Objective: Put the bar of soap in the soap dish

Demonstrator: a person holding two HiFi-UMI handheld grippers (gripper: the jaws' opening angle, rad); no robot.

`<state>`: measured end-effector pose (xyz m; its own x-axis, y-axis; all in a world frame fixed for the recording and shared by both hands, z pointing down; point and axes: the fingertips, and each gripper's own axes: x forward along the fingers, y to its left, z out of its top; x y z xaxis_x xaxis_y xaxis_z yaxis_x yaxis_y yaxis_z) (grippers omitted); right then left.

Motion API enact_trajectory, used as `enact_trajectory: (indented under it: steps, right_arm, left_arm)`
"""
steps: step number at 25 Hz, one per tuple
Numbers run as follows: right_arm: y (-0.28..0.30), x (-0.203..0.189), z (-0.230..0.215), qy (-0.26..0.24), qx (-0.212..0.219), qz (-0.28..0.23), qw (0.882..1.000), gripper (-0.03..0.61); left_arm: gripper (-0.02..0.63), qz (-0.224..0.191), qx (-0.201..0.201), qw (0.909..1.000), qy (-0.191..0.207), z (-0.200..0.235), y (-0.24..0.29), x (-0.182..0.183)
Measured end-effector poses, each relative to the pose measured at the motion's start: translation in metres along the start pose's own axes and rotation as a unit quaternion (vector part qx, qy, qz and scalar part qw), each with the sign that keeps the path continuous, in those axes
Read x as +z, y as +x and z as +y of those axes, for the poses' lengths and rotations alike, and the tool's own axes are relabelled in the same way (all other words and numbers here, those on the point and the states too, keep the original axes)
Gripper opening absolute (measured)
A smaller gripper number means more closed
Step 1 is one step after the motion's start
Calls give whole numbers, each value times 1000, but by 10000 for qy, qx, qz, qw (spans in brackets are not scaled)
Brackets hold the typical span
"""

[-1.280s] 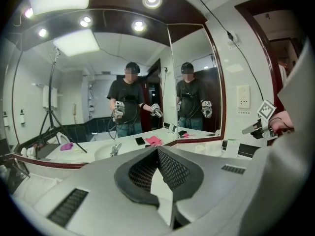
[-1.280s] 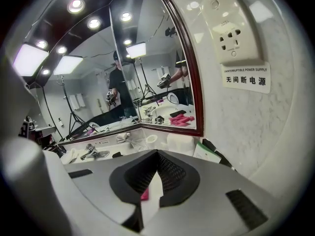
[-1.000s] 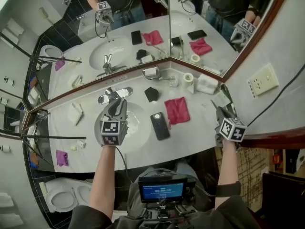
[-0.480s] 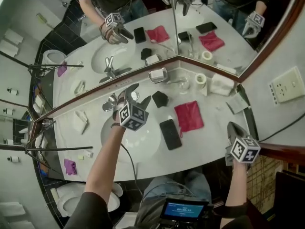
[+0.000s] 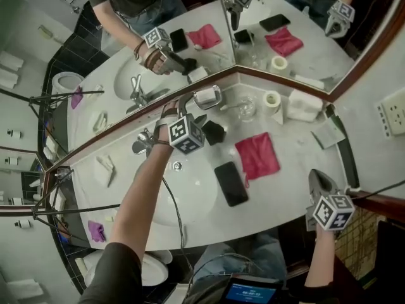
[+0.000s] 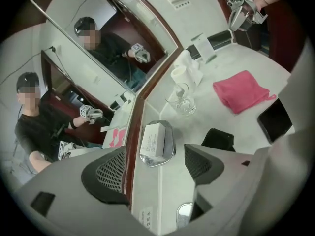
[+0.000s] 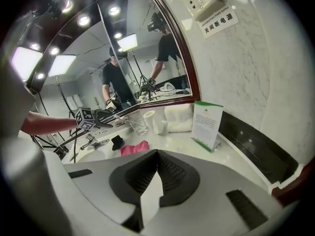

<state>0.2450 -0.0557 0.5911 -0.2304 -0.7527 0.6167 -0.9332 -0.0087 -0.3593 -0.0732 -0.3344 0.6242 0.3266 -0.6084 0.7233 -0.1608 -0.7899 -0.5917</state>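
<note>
Print on the soap box (image 6: pixel 153 137) illegibly small; black phone (image 6: pixel 273 120) half behind the left hand-held gripper (image 6: pixel 155 168).

The counter carries one soap dish (image 6: pixel 171 144), one boxed bar of soap (image 6: pixel 152 141), one clear glass (image 5: pixel 244 109), one pink cloth (image 5: pixel 258 157), one black phone (image 5: pixel 231 183) and one small black pouch (image 5: pixel 214 132). Far right there are one paper roll (image 5: pixel 272 100), one stack of white towels (image 5: pixel 304 105) and one sign card (image 5: pixel 329 133). Left there are one faucet (image 5: pixel 142 143) and one basin (image 5: pixel 190 198). There are two grippers: the left gripper (image 6: pixel 156 159) and the right gripper (image 7: pixel 156 173).
</note>
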Motion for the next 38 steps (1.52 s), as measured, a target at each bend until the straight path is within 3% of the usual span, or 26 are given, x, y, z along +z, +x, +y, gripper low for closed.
enact_trajectory:
  steps: [15,22,26,38]
  right_arm:
    - [8,-10,-6,12,-28,56,10000,18]
    - [5,-12,-10,-2,-75,64,10000,18]
    - [3,-13,-10,10,-91,57,9999,18]
    - [-4,-17,-7,44,-88,5,10000,18]
  left_arm:
    - [348,348,-604,9973,215,-8,56,-14]
    - [272,281,-774,9965,142,-15,54,-15]
    - [228,109,-635,9977,199,-14,45,-4]
    - [198,-35,-841,9964,-52,-25,25,1]
